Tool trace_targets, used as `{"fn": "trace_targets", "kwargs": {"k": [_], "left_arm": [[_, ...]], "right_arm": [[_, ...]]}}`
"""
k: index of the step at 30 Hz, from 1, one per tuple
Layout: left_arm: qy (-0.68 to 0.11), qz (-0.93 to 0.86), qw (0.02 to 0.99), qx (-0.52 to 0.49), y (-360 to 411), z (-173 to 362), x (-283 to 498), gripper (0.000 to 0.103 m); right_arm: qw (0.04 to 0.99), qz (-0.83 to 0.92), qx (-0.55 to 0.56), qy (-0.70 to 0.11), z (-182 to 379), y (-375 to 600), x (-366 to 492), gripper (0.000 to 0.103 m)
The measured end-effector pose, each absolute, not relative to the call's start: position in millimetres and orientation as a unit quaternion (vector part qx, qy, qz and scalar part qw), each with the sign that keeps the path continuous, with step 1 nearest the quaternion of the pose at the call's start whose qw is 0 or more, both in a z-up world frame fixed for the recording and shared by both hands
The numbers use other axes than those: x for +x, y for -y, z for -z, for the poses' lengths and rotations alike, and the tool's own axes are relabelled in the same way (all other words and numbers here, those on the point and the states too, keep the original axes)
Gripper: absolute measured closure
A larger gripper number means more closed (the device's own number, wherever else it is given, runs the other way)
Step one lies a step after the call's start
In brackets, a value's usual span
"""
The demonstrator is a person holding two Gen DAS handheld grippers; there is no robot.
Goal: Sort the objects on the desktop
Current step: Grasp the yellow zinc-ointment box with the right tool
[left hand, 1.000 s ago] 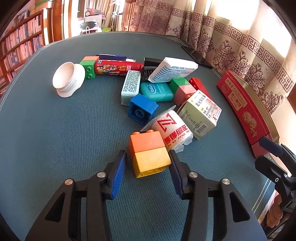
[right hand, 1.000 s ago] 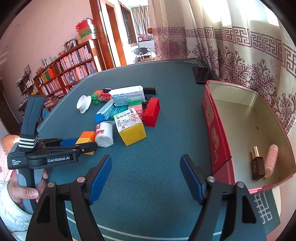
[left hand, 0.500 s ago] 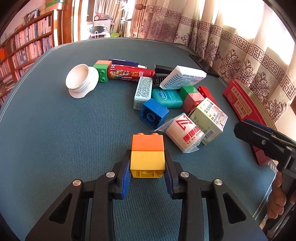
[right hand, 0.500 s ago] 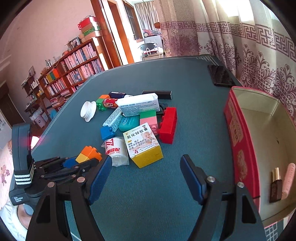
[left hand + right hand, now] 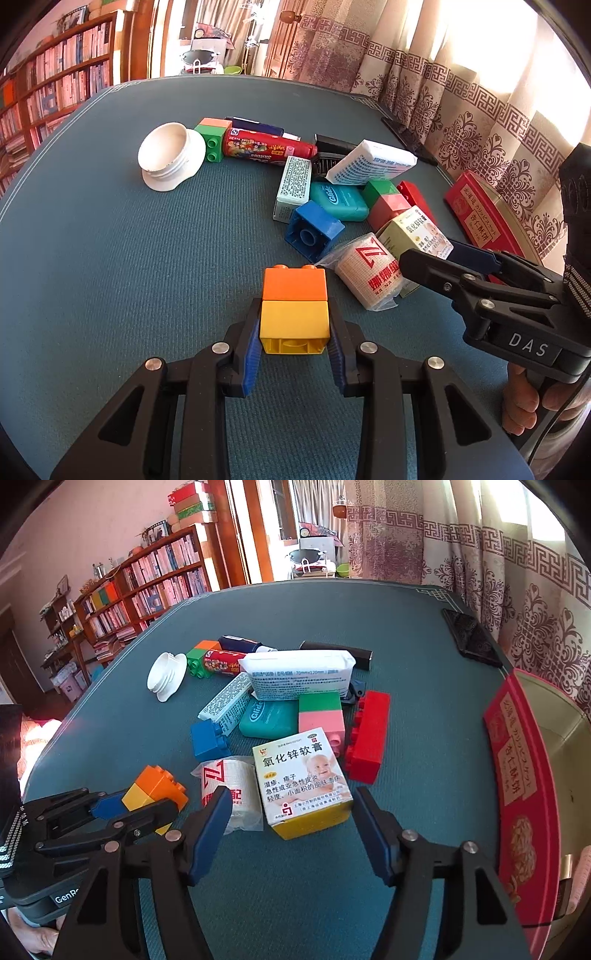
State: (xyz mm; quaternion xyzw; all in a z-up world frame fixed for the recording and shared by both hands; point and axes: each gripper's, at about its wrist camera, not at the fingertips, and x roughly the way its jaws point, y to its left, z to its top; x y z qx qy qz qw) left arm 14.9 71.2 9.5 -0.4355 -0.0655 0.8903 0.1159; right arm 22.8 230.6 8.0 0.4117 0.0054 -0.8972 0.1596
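My left gripper (image 5: 294, 341) is shut on an orange-and-yellow toy brick (image 5: 294, 310), gripping its yellow half; the brick also shows in the right wrist view (image 5: 155, 788). My right gripper (image 5: 290, 821) is open and empty, its fingers on either side of a yellow-and-white ointment box (image 5: 301, 781) without touching it. A wrapped bandage roll (image 5: 231, 794) lies just left of that box. The right gripper also shows in the left wrist view (image 5: 461, 266), beside the bandage roll (image 5: 369, 273).
A pile lies on the teal table (image 5: 258, 886): blue brick (image 5: 208, 738), green-and-pink brick (image 5: 320, 714), long red brick (image 5: 369, 734), teal floss case (image 5: 267, 718), white tissue pack (image 5: 299, 675), white cap (image 5: 166, 674), red candy tube (image 5: 266, 147). A red tin box (image 5: 524, 797) stands at the right.
My left gripper closed on the orange-and-yellow brick and lifted it a little. My right gripper moved left and forward, up to the ointment box.
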Motion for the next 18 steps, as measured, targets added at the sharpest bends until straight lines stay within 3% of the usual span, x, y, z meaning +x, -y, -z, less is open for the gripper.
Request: {"fn": "trace_targets", "kwargs": {"k": [6, 18], "left_arm": [[0.074, -0.89, 0.117, -0.434, -67, -8, 15, 0.069], [0.075, -0.89, 0.112, -0.435, -67, -7, 15, 0.069]], "right_arm": [[0.161, 0.896, 0.415, 0.002, -8, -232, 23, 0.052], [0.139, 0.885, 0.443, -0.019, 7, -225, 16, 0.052]]}}
